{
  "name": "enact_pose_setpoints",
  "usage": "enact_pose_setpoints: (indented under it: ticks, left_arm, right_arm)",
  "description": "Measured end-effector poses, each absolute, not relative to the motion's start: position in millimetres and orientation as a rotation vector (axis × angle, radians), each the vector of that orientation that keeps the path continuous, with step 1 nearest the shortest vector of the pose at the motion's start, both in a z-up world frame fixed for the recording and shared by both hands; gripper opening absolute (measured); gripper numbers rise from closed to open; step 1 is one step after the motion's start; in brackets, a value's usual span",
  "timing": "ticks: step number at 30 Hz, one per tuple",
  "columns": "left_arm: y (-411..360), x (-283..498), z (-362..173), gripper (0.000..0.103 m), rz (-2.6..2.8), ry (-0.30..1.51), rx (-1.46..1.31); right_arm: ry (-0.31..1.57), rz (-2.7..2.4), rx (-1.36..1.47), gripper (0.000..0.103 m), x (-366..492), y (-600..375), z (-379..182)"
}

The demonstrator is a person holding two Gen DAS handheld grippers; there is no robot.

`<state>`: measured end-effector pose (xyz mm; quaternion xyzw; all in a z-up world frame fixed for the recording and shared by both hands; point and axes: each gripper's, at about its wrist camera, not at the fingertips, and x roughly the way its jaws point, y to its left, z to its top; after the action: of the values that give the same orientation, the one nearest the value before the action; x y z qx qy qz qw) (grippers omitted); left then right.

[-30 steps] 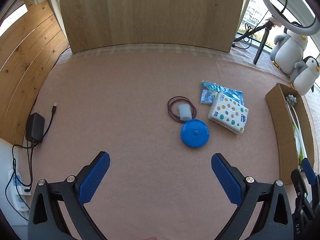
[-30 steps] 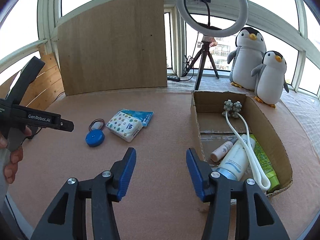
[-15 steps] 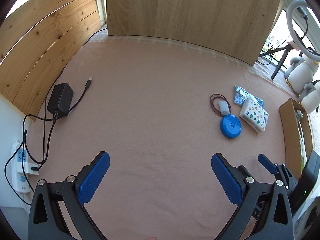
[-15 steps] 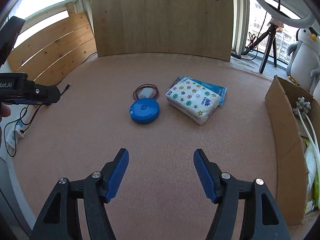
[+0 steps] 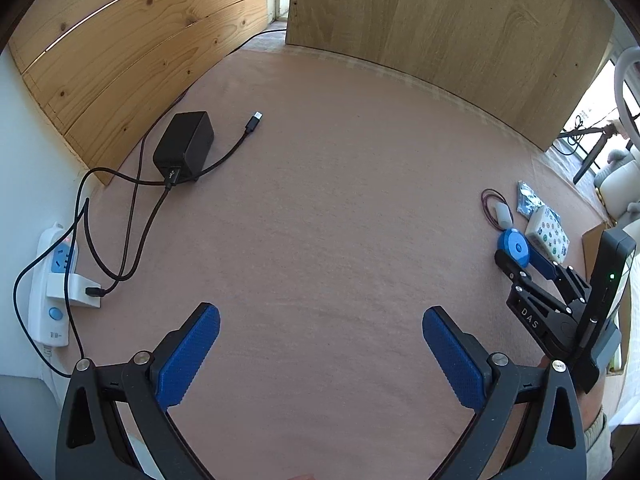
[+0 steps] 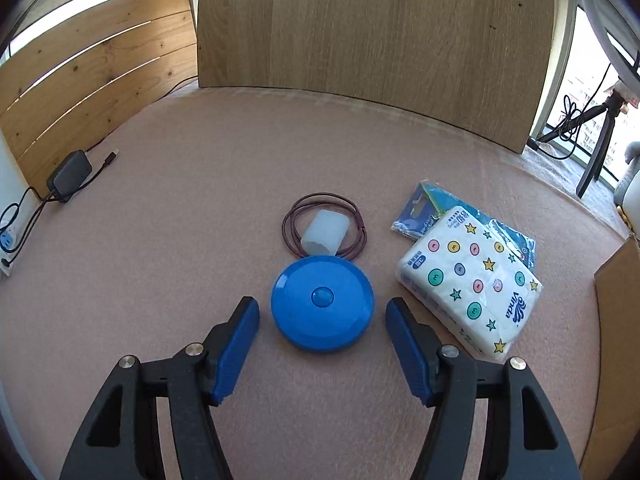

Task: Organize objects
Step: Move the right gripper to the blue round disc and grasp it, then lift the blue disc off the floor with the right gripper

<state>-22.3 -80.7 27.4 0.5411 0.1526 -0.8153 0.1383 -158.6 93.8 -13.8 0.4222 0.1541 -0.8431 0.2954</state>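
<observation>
A blue round disc (image 6: 322, 305) lies on the pink mat. My right gripper (image 6: 322, 312) is open, its fingers on either side of the disc's near half, apart from it. Behind the disc lie a small translucent cap (image 6: 325, 234) inside a coil of dark red cord (image 6: 298, 218). To the right lies a patterned tissue pack (image 6: 470, 282) over a blue foil packet (image 6: 420, 212). My left gripper (image 5: 320, 334) is open and empty over bare mat. In the left wrist view the disc (image 5: 514, 246) and the right gripper (image 5: 520, 258) show at far right.
A black power adapter (image 5: 184, 146) with cables and a white power strip (image 5: 52, 280) lie at the mat's left edge. Wooden boards (image 6: 372, 36) stand behind. A cardboard box edge (image 6: 618, 344) is at the right. A tripod (image 6: 600, 136) stands by the window.
My right gripper has moved forward and down to the blue disc, which now sits between its fingers. My left gripper has swung left, away from the objects.
</observation>
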Motion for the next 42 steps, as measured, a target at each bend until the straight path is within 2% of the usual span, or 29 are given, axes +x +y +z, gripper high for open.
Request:
enact_pose_setpoints:
  ticks: [7,17,25,28,32,36,42]
  left_arm:
    - [-59.2,-39.0,17.3,0.103,-2.403,0.454,1.612]
    - [35.3,-115.2,-18.2,0.103,-2.585,0.252,1.645]
    - [79.2,-170.3,-18.0,0.087,-2.763,0.215,1.494]
    - [86.7,-181.0,-24.1,0.078,-2.761,0.175,1.509]
    - [97.1,-187.2,-29.3,0.075,-2.771,0.111,1.507]
    - [99.6,-190.3,-37.5,0.063,-2.776,0.077,1.520]
    - [104.9,-178.0,-30.7,0.062,-2.805,0.090,1.527]
  right_arm:
    - [0.430,-2.223,1.118,0.046,-137.6,103.9,-13.8]
    - [0.404,-2.255,1.157,0.046,-85.4,160.2,-12.7]
    - [0.356,-2.307,1.131,0.046,-55.4,190.5,-11.7]
    - [0.352,-2.311,1.125,0.046,-54.3,192.1,-11.4]
    - [0.346,-2.311,1.120,0.046,-56.2,193.6,-11.9]
    - [0.343,-2.310,1.120,0.046,-57.0,194.6,-12.6]
    - [0.345,-2.310,1.120,0.046,-57.3,194.9,-12.5]
